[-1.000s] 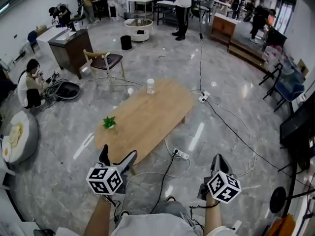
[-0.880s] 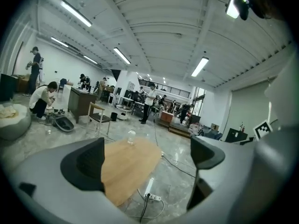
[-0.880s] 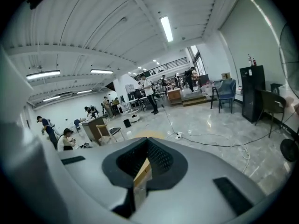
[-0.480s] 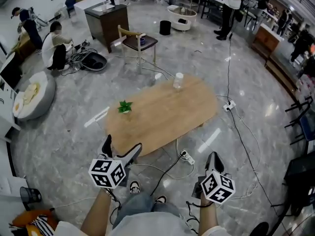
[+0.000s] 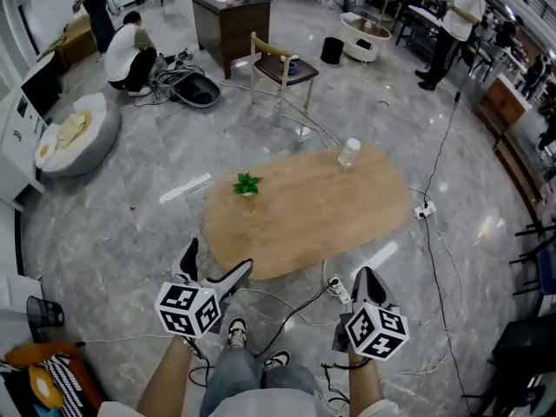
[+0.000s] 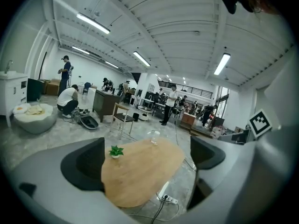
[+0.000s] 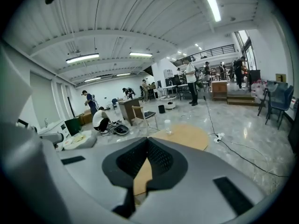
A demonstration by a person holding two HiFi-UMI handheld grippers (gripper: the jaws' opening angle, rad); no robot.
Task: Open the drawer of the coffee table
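Observation:
The oval wooden coffee table [image 5: 313, 215] stands on the marble floor ahead of me, with a small green plant [image 5: 248, 183] and a clear bottle [image 5: 348, 152] on top. No drawer shows in any view. My left gripper [image 5: 211, 264] hangs open just short of the table's near left edge, nothing between its fingers. In the left gripper view the table [image 6: 140, 171] fills the gap of that gripper [image 6: 145, 160], with the plant [image 6: 116, 150] on it. My right gripper [image 5: 367, 287] is shut and empty near the table's near right end. Its closed gripper tip [image 7: 147, 158] covers most of the table [image 7: 187, 136].
A power strip [image 5: 339, 290] and black cables lie on the floor under the table's near edge. A wooden chair [image 5: 282, 68] stands beyond the table. A beanbag [image 5: 74, 133], a dark cabinet [image 5: 230, 20] and a crouching person [image 5: 130, 55] are at the far left.
The head view has swung, so the table has slid right and sits more crosswise in frame. Both grippers hold about the same place and the same jaw state.

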